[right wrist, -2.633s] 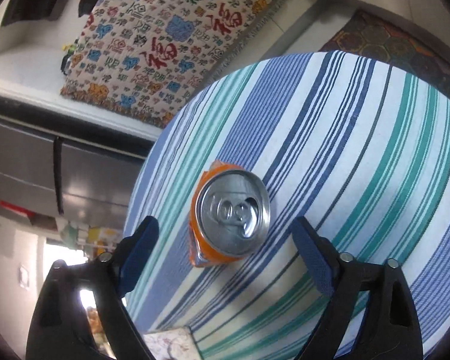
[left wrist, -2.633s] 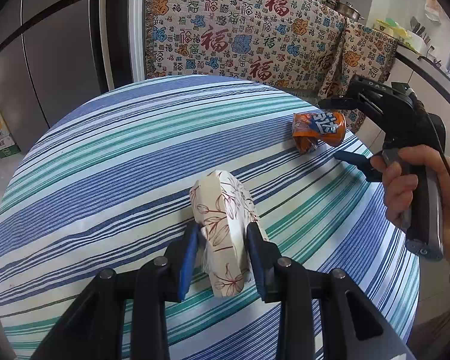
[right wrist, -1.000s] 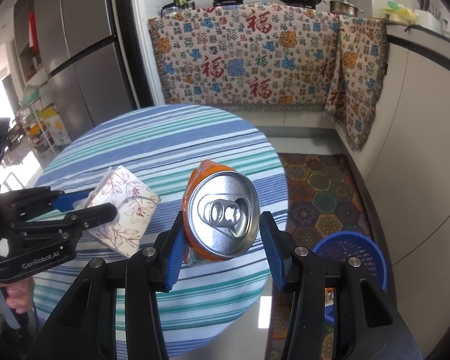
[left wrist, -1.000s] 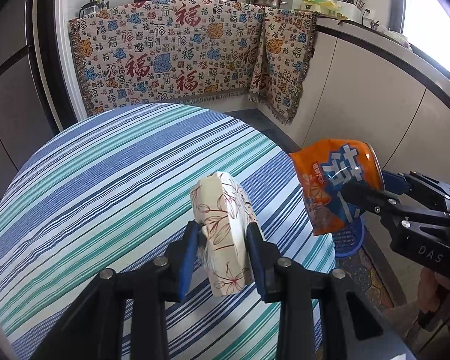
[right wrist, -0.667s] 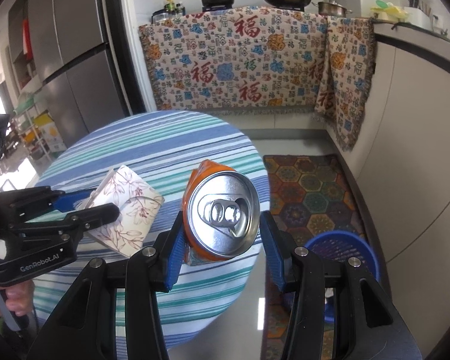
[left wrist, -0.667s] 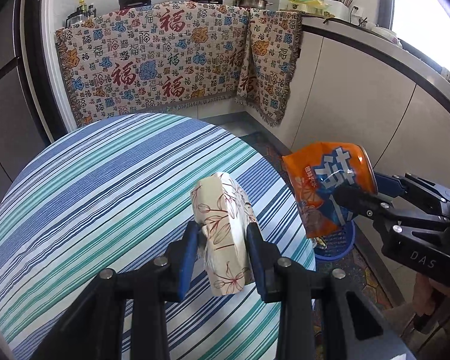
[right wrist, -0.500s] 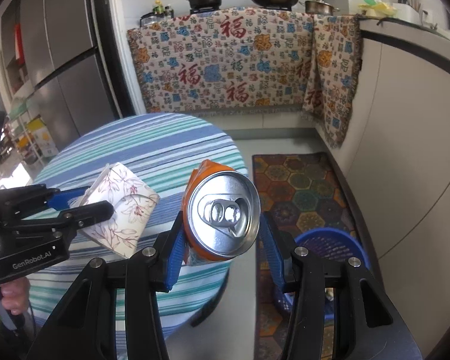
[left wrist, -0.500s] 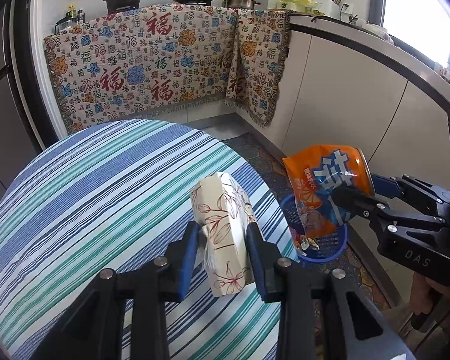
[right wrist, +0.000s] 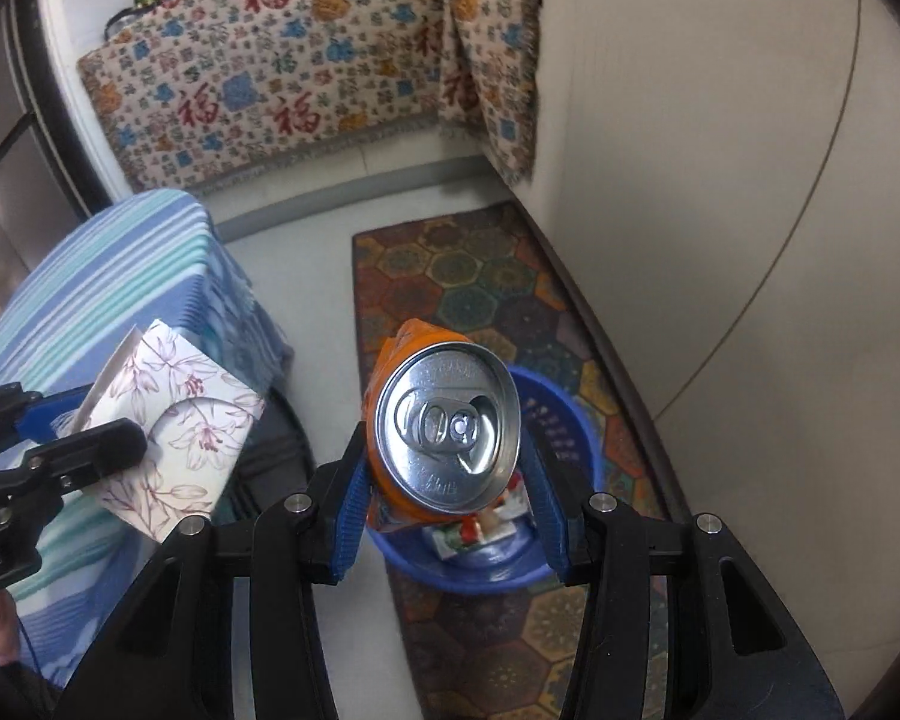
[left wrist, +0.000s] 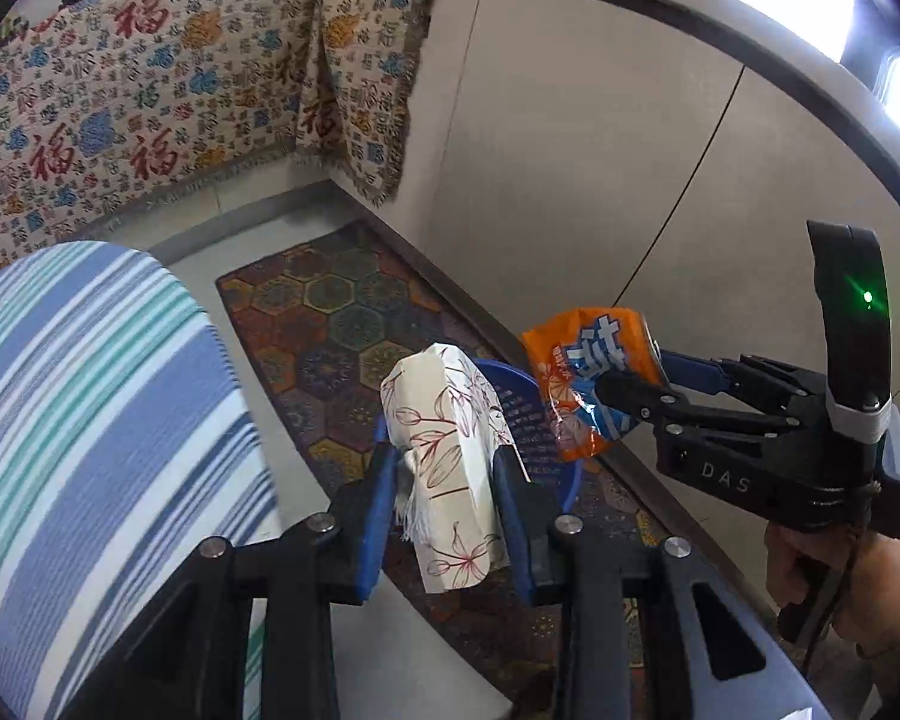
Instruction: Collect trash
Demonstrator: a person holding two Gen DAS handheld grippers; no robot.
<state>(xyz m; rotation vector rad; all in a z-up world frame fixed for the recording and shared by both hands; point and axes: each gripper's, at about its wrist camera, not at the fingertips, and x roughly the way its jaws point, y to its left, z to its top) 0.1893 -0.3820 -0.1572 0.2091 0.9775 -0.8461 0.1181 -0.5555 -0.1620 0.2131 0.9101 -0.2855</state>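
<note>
Right claw (right wrist: 444, 468) clamps the can (right wrist: 444, 432) above the bin (right wrist: 576, 420); left claw (left wrist: 444, 468) clamps the carton (left wrist: 444, 450). "DAS" marks the right claw.

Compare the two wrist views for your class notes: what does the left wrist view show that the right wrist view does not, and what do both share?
Only the left wrist view shows the orange can's printed, dented side and the right gripper's green light. Only the right wrist view shows the can's silver pull-tab top and the trash already inside the blue basket. Both show the floral paper pack clamped in the left gripper, the striped table and the patterned rug.
</note>
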